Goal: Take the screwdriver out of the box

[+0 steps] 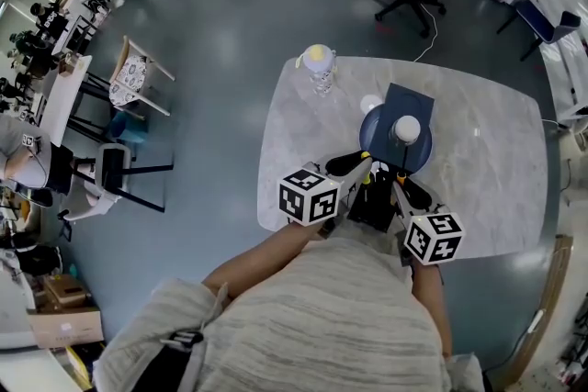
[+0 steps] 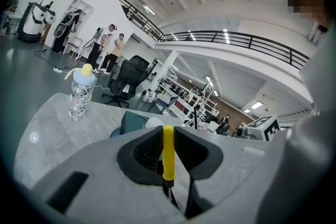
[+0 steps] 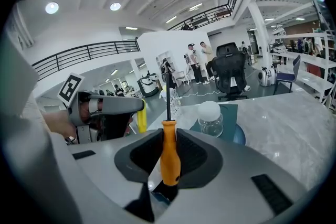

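Where: The black box (image 1: 375, 208) sits at the near edge of the worktop (image 1: 487, 151), right in front of us, between our two grippers.
Screwdrivers: The yellow screwdriver (image 2: 168, 157) stands up in the left gripper (image 2: 168, 139), with its metal part pointing down. The orange screwdriver (image 3: 170, 160) is in the right gripper (image 3: 169, 141), with its metal part pointing up.
Slip: We think a smooth handle could slide or tip, because the jaws pinch only a small part of it. Then it would fall back into the box.
Bump: Our grippers are close together over the box. We think they could knock each other, or a tip could catch the box and pull it off the near edge.
Jar: The jar (image 1: 405, 131) on the blue plate (image 1: 372, 135) stands just behind the box. A big push forward might hit it.
Left jaws: A little apart, squeezing the yellow handle from both sides.
Right jaws: A little apart, squeezing the orange handle the same way.
Not sure: We cannot tell if the yellow tip is out of the box yet.
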### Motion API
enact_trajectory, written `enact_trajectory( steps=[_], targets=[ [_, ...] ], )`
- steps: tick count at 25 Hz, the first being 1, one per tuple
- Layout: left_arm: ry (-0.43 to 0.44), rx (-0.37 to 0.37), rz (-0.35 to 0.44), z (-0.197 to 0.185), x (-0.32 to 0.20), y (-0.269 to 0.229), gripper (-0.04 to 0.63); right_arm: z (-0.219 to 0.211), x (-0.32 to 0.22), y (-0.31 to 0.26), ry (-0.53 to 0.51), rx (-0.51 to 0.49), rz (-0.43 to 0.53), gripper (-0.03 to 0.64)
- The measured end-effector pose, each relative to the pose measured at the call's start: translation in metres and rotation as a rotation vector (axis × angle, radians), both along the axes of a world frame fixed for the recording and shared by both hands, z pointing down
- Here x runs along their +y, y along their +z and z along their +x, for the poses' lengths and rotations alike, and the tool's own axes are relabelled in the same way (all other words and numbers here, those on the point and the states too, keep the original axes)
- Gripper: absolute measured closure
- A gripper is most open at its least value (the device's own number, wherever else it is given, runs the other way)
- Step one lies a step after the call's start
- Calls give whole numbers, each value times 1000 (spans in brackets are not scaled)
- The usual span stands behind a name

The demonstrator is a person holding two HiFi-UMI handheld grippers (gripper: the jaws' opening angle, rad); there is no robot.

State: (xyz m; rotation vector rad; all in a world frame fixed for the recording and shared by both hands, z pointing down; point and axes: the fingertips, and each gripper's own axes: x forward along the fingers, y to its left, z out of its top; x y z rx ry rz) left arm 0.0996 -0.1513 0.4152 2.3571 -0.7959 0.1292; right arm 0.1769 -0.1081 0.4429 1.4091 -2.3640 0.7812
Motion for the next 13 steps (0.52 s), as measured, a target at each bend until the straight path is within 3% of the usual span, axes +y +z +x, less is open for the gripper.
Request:
enact_trajectory(
  steps=[13],
  targets=[
    [-3, -8, -33, 3, 0, 10, 522, 4, -1, 12, -4, 1, -24, 537]
  ],
)
